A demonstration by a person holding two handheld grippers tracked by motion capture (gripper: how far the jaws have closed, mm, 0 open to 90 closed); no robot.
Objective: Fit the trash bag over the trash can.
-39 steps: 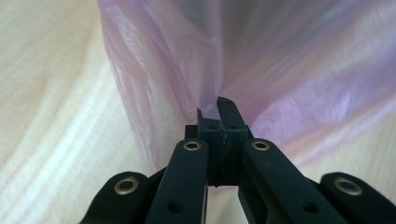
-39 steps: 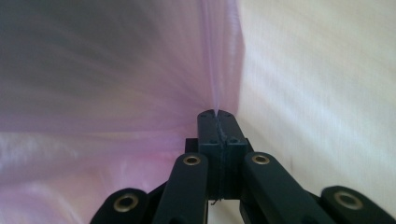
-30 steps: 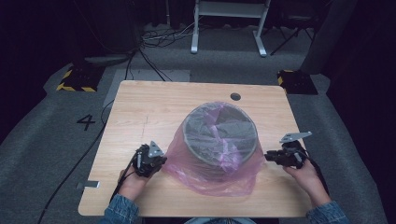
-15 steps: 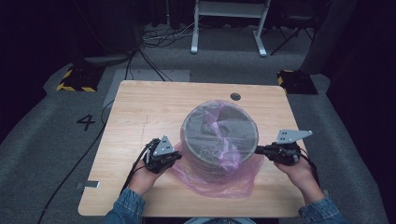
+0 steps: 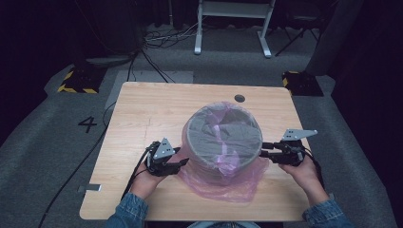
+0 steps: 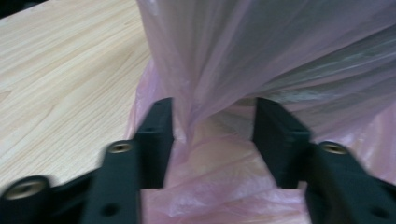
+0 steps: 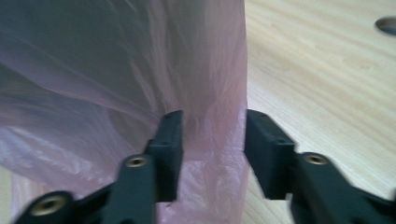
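Since the earlier frames, both hands have come in from the skirt of the pink bag (image 5: 223, 183) to the flanks of the grey bin (image 5: 222, 137). The film, which lay loose and spread wide over the table (image 5: 142, 109), now sits tighter up the bin wall.

Left gripper (image 5: 179, 158): fingers (image 6: 156, 135) have just been opening. They stand apart, with a fold of pink film hanging between them and brushing the inner face of one; no clamp. Right gripper (image 5: 264, 149): fingers (image 7: 170, 140) have likewise just been opening. They stand apart, film between them, not pinched.

Position: bin near the middle of the table, a little toward the person's edge, well apart from the round hole (image 5: 239, 98) at the far side. Left gripper just beside its left wall, right gripper just beside its right wall.

Orientation: bin upright, long axis vertical, mouth pointing up. Bag mouth is turned down over the rim, so the bag's open end faces the table.

Progress, as judged: the work looks like fitting the bag as a liner.
- Done: bag pushed into the bin, top folded over the rim most of the way round.
- Left: a twisted rope of film runs across the mouth and down the near side. Surplus still pools on the table at the near side of the base. Both need smoothing or tucking.
- Roughly two thirds along, I'd say.
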